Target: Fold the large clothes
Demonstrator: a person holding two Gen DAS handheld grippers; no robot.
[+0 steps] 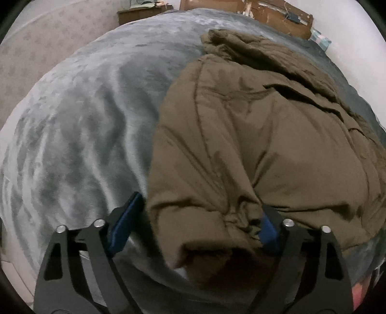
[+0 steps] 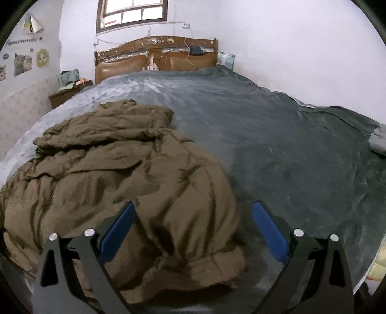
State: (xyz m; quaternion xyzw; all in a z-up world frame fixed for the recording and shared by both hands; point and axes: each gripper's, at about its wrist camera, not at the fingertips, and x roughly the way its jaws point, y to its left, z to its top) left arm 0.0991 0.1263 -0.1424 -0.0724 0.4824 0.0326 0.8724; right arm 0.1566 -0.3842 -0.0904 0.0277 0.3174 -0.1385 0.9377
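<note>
1. Tongs, two sets, one per hand. Left tongs: jaws spread wide, blue pads either side of the jacket's near edge, the right pad pressed into the cloth and the left pad apart from it over the blanket; nothing pinched between them.
2. Right tongs: jaws spread wide, the left pad over the jacket, the right pad over bare blanket; holding nothing.
3. Jacket, one, olive-brown and padded, lying crumpled on the bed at its near end, a zip line visible along its left side in the right wrist view; seen also from the left wrist.
4. Blanket, one, grey-blue plush, covering the bed beneath the jacket.
5. Headboard, one, brown wood and padding, at the far end of the bed.
6. Nightstand, one, beside the headboard, carrying small items too blurred to count.
7. Window, one, above the headboard.
8. Cat stickers, several, on the left wall.
</note>
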